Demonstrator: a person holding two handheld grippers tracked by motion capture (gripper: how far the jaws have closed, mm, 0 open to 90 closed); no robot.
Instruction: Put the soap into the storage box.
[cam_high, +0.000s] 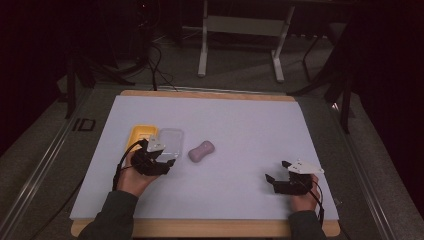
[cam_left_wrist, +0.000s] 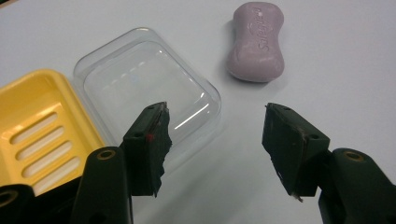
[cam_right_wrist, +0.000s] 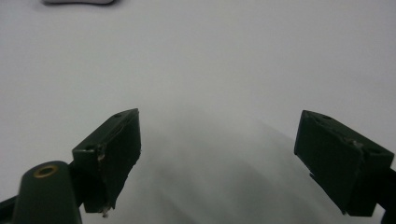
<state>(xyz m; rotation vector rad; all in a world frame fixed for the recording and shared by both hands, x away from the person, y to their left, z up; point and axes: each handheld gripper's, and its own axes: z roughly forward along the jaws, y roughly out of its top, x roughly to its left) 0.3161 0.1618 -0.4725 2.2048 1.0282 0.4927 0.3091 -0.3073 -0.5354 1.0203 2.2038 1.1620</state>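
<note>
A lilac bar of soap (cam_high: 201, 150) (cam_left_wrist: 256, 41) lies on the white sheet near the middle of the table. Left of it lie a clear plastic lid (cam_high: 170, 140) (cam_left_wrist: 144, 86) and, beside that, a yellow slotted soap dish (cam_high: 140, 134) (cam_left_wrist: 42, 126). My left gripper (cam_high: 159, 154) (cam_left_wrist: 215, 135) hovers just in front of the lid's near corner, jaws open with nothing between them; the soap is beyond its right jaw. My right gripper (cam_high: 277, 171) (cam_right_wrist: 219, 154) rests at the near right of the sheet, open and empty, with the soap's edge (cam_right_wrist: 78, 2) far ahead of it.
The white sheet (cam_high: 250, 130) covers a wooden table top whose edge (cam_high: 210, 228) runs along the front. Table legs (cam_high: 203, 50) and cables stand on the dark floor beyond the far edge.
</note>
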